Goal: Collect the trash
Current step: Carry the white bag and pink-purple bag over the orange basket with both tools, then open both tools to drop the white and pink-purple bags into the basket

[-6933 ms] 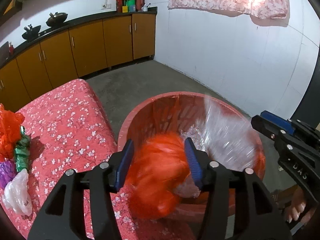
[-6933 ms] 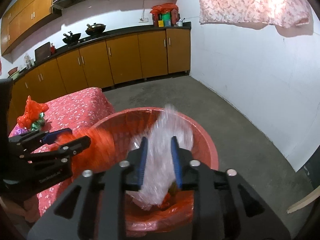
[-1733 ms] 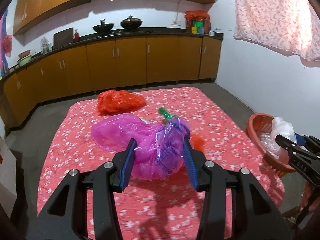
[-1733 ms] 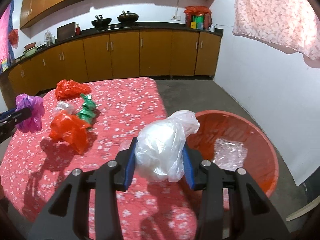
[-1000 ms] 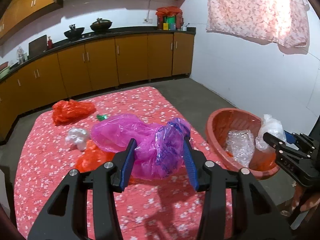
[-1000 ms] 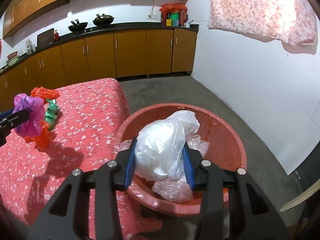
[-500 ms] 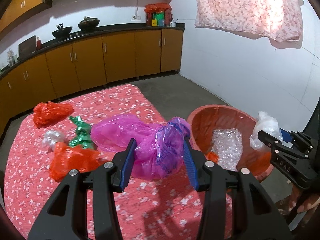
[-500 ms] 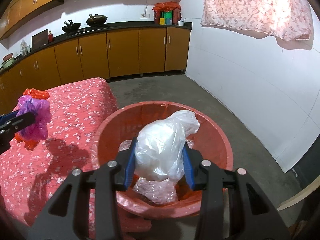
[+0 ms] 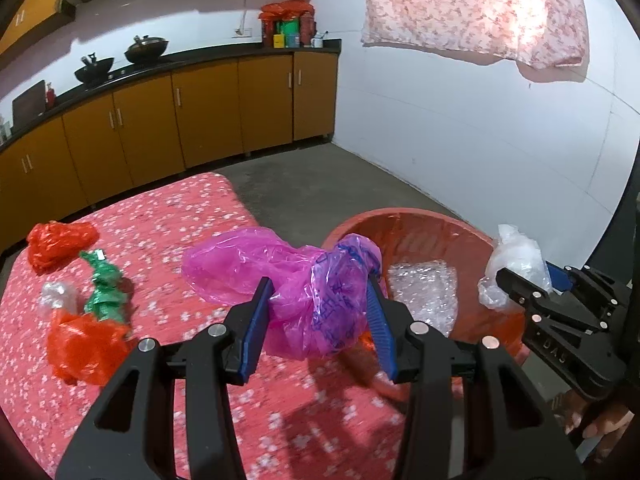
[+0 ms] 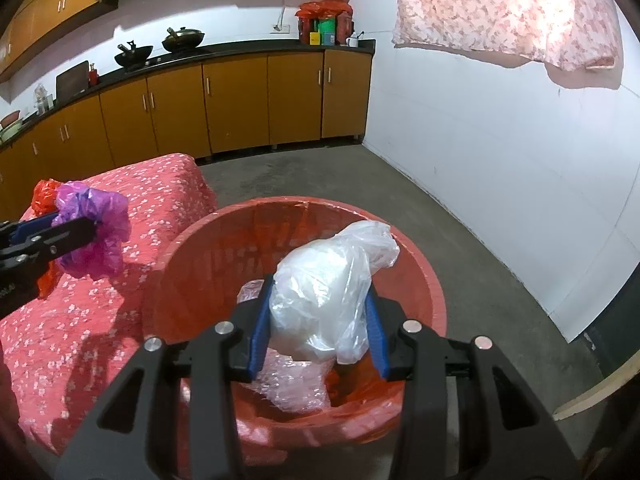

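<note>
My left gripper [image 9: 318, 316] is shut on a crumpled purple plastic bag [image 9: 296, 284], held above the table's right edge beside the red basket [image 9: 436, 224]. My right gripper [image 10: 318, 324] is shut on a white plastic bag [image 10: 324, 300], which hangs over the inside of the red basket [image 10: 420, 264]. Bubble wrap [image 10: 288, 380] and a red bag lie in the basket's bottom. In the right wrist view the left gripper [image 10: 76, 228] and its purple bag [image 10: 96, 232] show at the left. The right gripper [image 9: 516, 284] with its white bag [image 9: 516, 256] shows at the right of the left wrist view.
On the table's red flowered cloth [image 9: 168, 220] lie two red bags [image 9: 60, 240] [image 9: 84, 348], a green wrapper [image 9: 104, 292] and a small clear bag [image 9: 56, 292]. Wooden cabinets [image 9: 208, 120] line the far wall. Bare concrete floor [image 10: 460, 224] lies right of the basket, up to the white wall.
Both grippers have swung right towards the basket with their bags still held. The left one now reaches the table's right edge, and the white bag hangs further in over the basket.
</note>
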